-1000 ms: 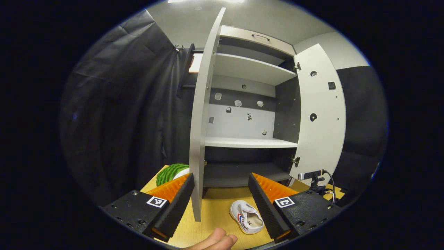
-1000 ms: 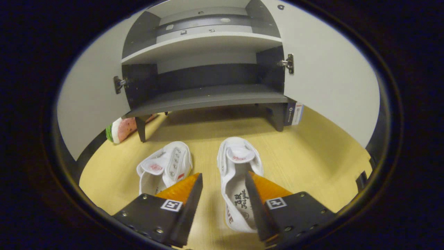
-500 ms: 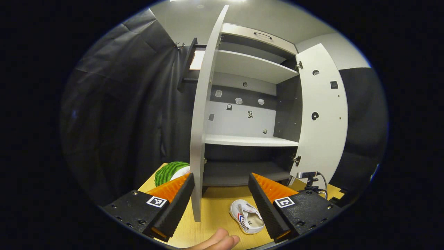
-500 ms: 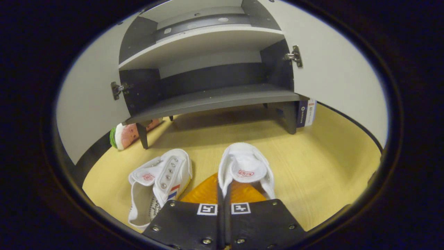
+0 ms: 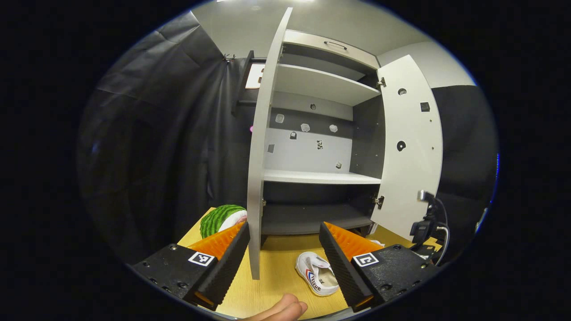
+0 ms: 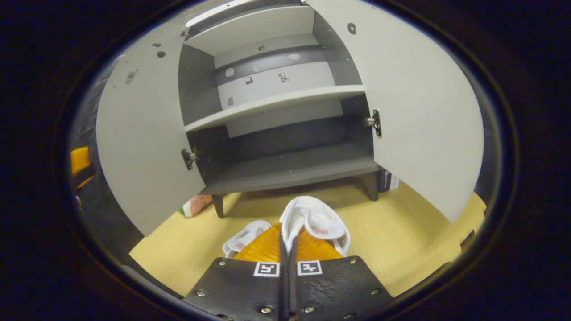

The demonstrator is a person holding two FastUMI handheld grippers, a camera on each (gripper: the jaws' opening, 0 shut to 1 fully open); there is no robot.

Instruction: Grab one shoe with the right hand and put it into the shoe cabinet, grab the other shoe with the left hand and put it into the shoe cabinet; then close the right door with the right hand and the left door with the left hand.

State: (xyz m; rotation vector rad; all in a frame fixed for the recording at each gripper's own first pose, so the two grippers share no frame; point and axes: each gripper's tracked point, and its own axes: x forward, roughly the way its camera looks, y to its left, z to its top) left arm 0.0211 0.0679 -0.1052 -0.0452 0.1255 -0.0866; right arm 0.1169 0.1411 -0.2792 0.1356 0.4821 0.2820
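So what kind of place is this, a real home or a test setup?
Likely a staged recording booth: a small shoe cabinet stands on a wooden tabletop, black cloth hangs behind, and a small camera on a stand sits beside it.

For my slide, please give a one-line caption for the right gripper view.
Right gripper shut on a white shoe, facing the open shoe cabinet; second shoe on the table.

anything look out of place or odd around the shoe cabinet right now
Yes: a watermelon slice lies on the floor beside the shoe cabinet, behind its open left door. It is an odd item among shoes. The other shoe lies tipped on its side.
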